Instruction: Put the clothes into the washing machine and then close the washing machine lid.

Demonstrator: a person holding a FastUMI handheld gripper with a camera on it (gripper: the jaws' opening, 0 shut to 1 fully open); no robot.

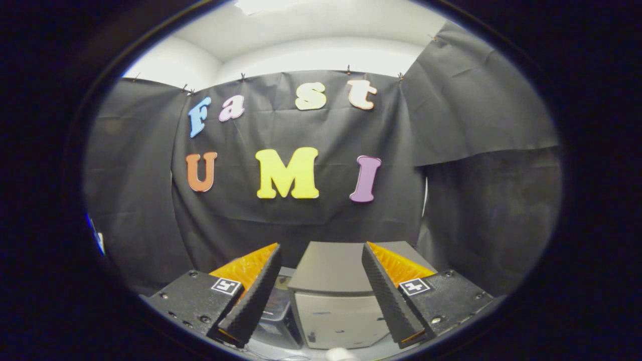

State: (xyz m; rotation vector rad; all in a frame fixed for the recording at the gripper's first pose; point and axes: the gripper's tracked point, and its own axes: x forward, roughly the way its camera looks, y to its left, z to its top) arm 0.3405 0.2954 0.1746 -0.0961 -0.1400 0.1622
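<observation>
Gripper (321,296): its two fingers stand wide apart with nothing between them; they hold nothing and touch nothing.
Small pale object (342,354): a rounded white shape sits nearest, low between the fingers; too little of it shows to say what it is.
Dark container (278,313): beside the left finger and just left of the machine, a dark box-like thing with a glossy edge; its contents cannot be made out.
Washing machine (333,301): a boxy, pale-fronted unit with a darker flat top, just ahead of the fingers and framed between them; the top looks shut from here, though the angle leaves that uncertain.
Clothes: I cannot pick them out for sure; they may lie in the dark container, but that is a guess.
Handling: cloth should be light, soft and limp, likely to sag and trail, so pinch a bunched fold near its middle rather than an edge. The lid is stiff; I would lift or push it at its front edge.
Booth wall (476,150): black cloth hangs beyond the machine.
</observation>
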